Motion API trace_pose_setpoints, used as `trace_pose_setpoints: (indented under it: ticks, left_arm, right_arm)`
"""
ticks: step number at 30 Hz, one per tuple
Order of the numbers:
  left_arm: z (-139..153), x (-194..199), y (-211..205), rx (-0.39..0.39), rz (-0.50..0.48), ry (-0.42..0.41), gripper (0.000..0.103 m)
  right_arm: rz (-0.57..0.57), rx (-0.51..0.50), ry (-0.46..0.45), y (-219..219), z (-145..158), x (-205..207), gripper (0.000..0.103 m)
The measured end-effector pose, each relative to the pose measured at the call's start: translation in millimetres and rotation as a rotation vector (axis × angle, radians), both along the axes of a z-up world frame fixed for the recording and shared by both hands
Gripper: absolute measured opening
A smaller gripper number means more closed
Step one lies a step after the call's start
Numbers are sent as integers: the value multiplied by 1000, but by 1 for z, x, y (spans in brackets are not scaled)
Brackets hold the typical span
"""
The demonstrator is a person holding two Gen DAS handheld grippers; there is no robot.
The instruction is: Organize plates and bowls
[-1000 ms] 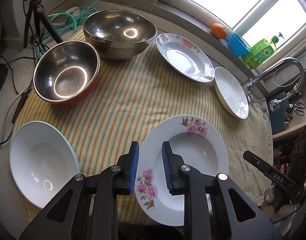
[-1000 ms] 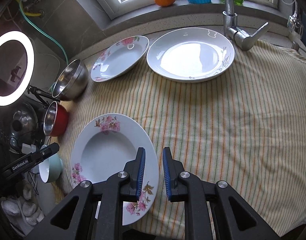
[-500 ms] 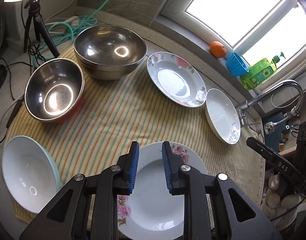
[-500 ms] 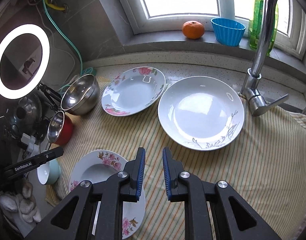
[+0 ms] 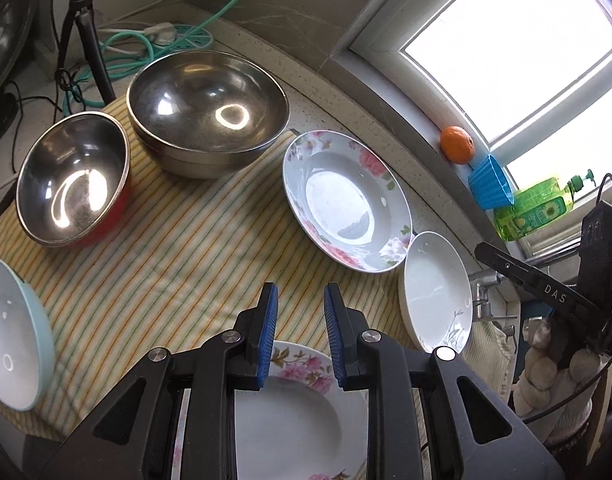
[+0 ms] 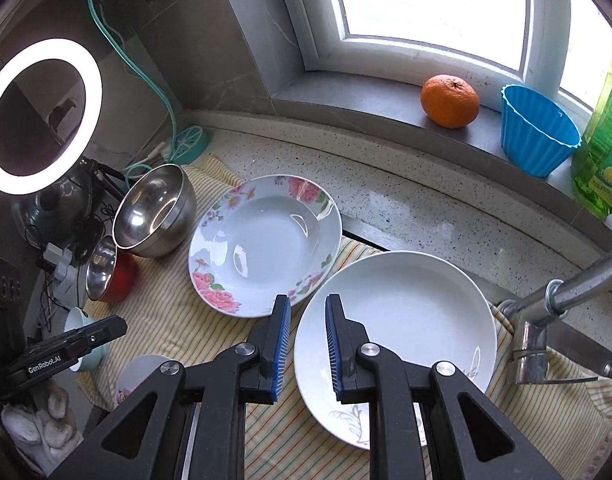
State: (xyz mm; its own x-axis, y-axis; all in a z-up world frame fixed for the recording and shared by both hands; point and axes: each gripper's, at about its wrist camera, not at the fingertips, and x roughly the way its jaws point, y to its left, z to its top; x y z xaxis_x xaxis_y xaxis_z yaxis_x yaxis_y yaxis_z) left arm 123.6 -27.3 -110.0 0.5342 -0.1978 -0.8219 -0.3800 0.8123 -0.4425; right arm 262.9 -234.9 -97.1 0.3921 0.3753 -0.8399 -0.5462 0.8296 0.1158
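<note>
On a striped cloth lie a far floral plate, a plain white plate and a near floral plate under my left gripper, which is open and empty. A large steel bowl, a red-sided steel bowl and a pale blue bowl stand at the left. My right gripper is open and empty, above the gap between the far floral plate and the white plate.
A tap stands right of the white plate. An orange, a blue cup and a green soap bottle sit on the window sill. A ring light and cables are at the left.
Both grippers have moved forward toward the window. The near floral plate has slid under the left gripper. The far floral and white plates now sit close under the right gripper. Jaws unchanged.
</note>
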Motion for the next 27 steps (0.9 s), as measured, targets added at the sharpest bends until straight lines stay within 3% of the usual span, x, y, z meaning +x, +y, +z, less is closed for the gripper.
trace_pose_setpoints:
  ticks: [5,8,27]
  left_arm:
    - [-6,19,-4,-25,42,18,22]
    - [-8,29,0,-32,80,27,22]
    - [-42,67,24,-99,167,127,22]
  right_arm:
    - [39,9,49,13,-8,40,17]
    - [51,8,78,21,-16,60,27]
    - [11,18,247,43,-65,141,27]
